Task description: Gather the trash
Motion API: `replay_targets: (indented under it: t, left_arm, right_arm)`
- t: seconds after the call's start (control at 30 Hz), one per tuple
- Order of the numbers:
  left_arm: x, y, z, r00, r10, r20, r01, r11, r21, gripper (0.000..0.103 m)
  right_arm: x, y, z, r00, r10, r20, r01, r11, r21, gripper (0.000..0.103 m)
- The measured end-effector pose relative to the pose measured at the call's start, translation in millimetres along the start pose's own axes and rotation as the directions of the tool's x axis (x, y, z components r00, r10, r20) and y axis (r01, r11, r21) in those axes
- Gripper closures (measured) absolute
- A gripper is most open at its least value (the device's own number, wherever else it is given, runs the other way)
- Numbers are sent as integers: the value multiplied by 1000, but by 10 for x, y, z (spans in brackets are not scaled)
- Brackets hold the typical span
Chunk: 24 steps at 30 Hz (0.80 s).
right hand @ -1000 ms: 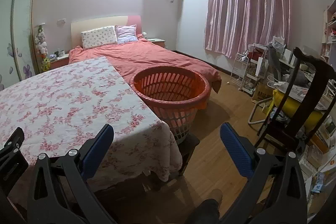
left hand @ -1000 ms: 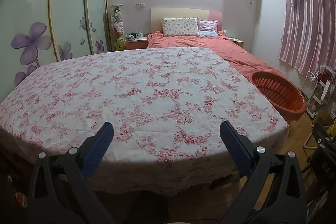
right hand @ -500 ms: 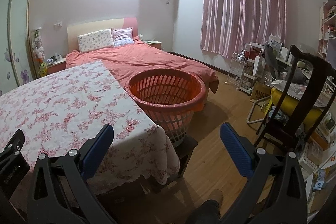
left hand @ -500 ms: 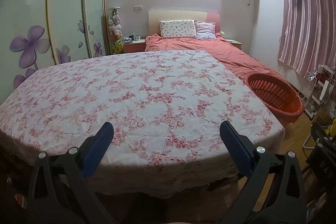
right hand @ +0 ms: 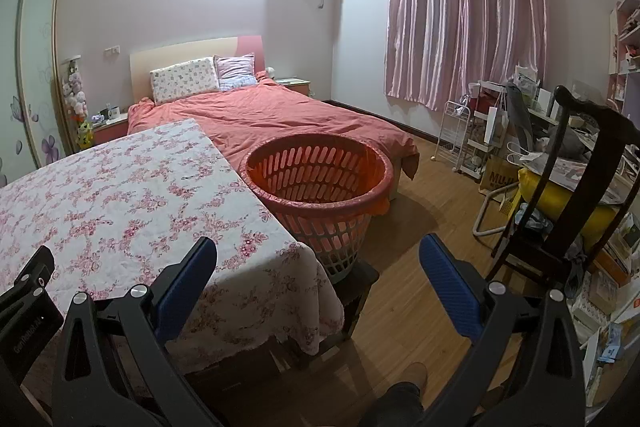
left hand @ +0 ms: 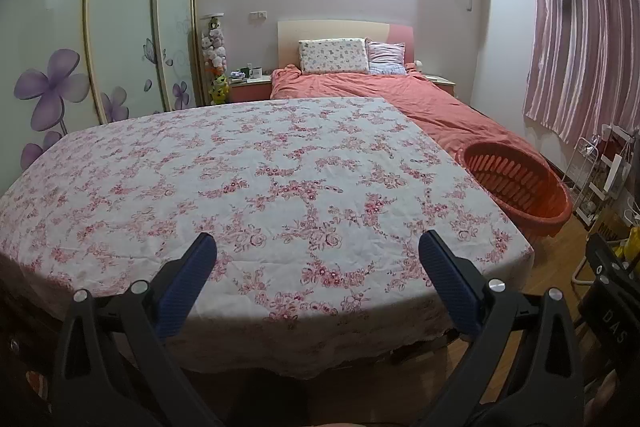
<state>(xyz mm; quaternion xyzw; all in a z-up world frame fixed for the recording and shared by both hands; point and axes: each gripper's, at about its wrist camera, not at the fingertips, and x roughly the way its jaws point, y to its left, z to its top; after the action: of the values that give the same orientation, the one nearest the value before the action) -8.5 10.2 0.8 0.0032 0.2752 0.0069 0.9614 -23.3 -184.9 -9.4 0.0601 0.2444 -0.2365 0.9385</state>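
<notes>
**Grippers draw back; no trash in view**

Over the last second both views have pulled back and risen slightly. The left gripper [left hand: 316, 259] and right gripper [right hand: 316, 259] hang released, holding nothing. The floral-clothed desk [left hand: 280, 167] shows no trash; the orange basket [right hand: 316, 183] waits at the desk's 3 o'clock edge. Collection looks finished or unstarted.

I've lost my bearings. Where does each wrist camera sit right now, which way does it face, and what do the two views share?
Left wrist: on the left gripper, above the near table edge, facing across the floral tablecloth toward the bed; only its open fingers show.
Right wrist: on the right gripper, off the table's right corner, facing the orange basket and curtain; open fingers and a shoe show.
Shared: tablecloth, basket, bed.
</notes>
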Motion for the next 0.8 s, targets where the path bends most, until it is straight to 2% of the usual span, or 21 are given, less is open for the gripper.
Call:
replay_targets:
  t: [0.8]
  left_arm:
    - [36,16,3,1000,-3,-12,3,1000,-5,4]
  right_arm:
    - [27,11,22,1000,15,-5,-15,1000,-6,3]
